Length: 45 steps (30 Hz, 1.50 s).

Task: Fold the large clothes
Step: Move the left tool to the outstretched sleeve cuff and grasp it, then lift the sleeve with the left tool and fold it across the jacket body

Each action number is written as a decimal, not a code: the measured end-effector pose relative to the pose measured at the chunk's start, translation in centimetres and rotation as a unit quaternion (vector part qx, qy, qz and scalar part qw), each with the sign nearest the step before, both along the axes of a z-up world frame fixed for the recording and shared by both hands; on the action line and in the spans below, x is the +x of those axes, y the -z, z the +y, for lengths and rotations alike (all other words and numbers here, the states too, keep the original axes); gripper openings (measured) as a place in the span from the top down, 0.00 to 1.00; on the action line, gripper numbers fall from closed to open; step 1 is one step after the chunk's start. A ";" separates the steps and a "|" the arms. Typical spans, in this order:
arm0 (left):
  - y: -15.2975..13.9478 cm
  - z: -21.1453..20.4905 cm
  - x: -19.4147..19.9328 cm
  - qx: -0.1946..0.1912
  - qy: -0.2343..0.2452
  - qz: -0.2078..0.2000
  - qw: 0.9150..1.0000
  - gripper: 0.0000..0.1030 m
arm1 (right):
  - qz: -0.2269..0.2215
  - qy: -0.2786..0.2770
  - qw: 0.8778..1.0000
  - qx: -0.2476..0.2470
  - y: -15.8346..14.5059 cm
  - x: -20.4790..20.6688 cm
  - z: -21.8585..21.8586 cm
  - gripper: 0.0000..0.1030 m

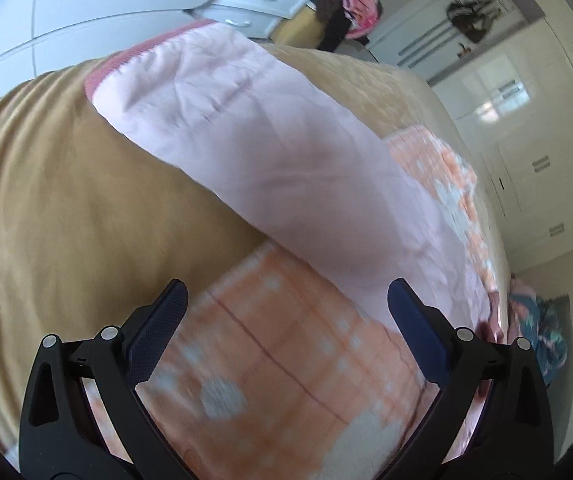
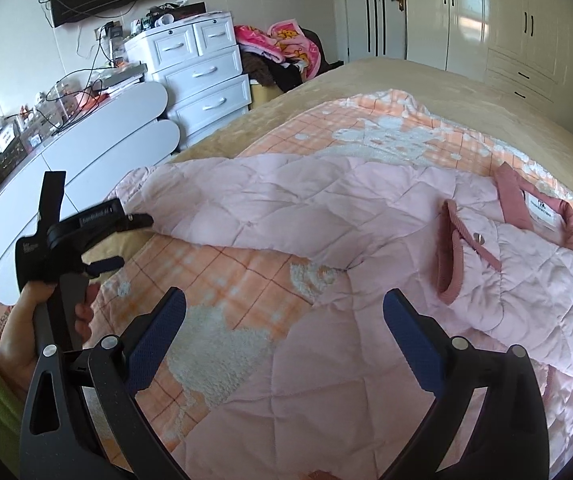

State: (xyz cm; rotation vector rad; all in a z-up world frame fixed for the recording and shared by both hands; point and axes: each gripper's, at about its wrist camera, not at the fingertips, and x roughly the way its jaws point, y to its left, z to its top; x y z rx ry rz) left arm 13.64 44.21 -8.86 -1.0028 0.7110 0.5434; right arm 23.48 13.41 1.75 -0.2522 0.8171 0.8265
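A pale pink quilted jacket (image 2: 326,208) lies spread on an orange checked blanket (image 2: 222,272) on the bed. One sleeve (image 1: 246,152) stretches out toward its dark pink cuff (image 1: 98,80). The other cuff (image 2: 450,256) is folded across the chest, below the collar (image 2: 510,196). My left gripper (image 1: 286,304) is open above the blanket, just short of the outstretched sleeve. In the right wrist view the left gripper (image 2: 126,242) is held by a hand beside that sleeve's end. My right gripper (image 2: 286,300) is open over the jacket's lower part, holding nothing.
A tan bedspread (image 2: 426,80) covers the bed under the blanket. White drawers (image 2: 202,72) and a white curved panel (image 2: 86,148) stand at the left. Piled clothes (image 2: 282,48) lie beyond the bed, and wardrobes (image 2: 526,32) line the back wall.
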 end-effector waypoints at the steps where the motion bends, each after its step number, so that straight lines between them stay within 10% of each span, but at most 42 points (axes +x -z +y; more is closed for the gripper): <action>1: 0.3 0.6 0.0 0.001 -0.010 -0.001 1.000 0.09 | -0.001 0.002 1.000 -0.001 0.1 0.1 -0.2 0.04; 8: 0.9 3.6 0.5 0.003 -0.061 -0.006 0.998 0.19 | -0.008 0.033 0.999 -0.001 0.1 1.0 -3.0 0.04; 17: -3.3 4.4 0.6 0.050 -0.072 -0.005 0.996 0.85 | -0.011 0.074 0.997 0.010 -0.3 2.1 -7.1 0.04; 31: -20.6 -6.0 2.1 0.214 0.015 -0.115 0.970 0.90 | 0.009 0.147 0.986 0.076 -2.6 2.1 -15.7 0.04; 45: -26.8 -18.1 6.4 0.268 0.113 -0.154 0.944 0.90 | 0.007 0.205 0.970 0.130 -5.1 0.8 -25.5 0.04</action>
